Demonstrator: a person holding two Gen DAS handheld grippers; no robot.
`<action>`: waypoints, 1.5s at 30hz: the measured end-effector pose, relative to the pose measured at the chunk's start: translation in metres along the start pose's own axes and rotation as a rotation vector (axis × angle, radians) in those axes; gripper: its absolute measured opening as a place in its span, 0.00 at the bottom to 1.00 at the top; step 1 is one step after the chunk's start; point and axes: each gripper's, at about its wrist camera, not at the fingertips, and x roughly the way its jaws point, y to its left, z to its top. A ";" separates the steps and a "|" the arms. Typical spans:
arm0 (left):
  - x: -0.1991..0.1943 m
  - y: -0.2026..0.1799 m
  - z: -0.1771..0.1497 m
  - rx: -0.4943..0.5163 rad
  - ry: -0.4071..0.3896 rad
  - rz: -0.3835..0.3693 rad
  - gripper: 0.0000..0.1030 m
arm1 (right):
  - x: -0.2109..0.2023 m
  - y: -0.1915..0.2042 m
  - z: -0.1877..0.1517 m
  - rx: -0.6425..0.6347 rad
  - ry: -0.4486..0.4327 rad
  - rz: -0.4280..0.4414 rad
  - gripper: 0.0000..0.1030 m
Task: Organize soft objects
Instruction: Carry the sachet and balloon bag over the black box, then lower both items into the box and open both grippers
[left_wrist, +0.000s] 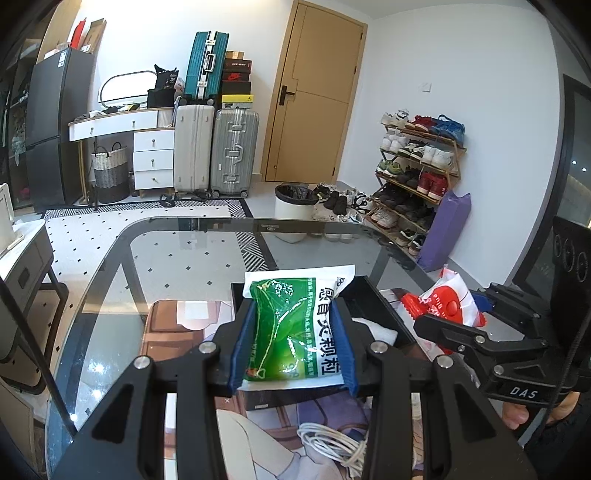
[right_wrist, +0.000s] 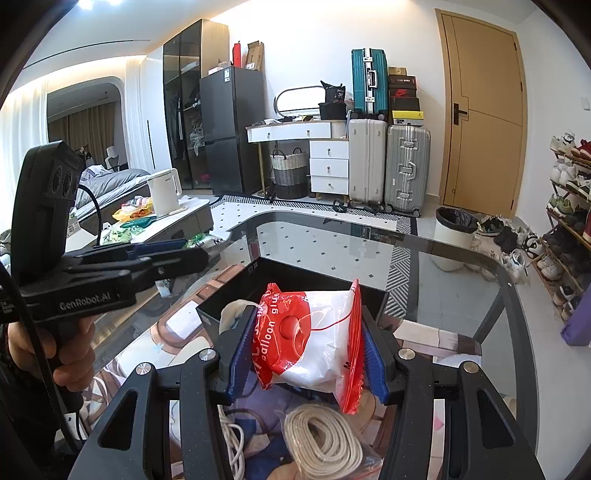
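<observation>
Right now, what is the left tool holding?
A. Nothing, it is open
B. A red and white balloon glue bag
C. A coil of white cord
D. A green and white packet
D: in the left wrist view the left tool is shut on the green and white packet, its blue pads pressed against both sides, while the red and white bag sits in the right tool.

Glossy plastic green packet (left_wrist: 295, 328) and red-white bag (right_wrist: 314, 339); smooth reflective glass table (left_wrist: 207, 251) (matt black box (right_wrist: 295, 277)).
</observation>
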 end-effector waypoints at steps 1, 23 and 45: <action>0.002 0.000 0.000 0.001 0.002 0.002 0.38 | 0.002 -0.001 0.001 -0.001 0.001 0.001 0.51; 0.045 0.000 0.003 0.021 0.041 0.038 0.38 | 0.058 -0.013 0.012 0.001 0.064 0.025 0.51; 0.071 -0.006 -0.009 0.044 0.090 0.020 0.38 | 0.101 -0.024 0.004 0.012 0.130 0.028 0.51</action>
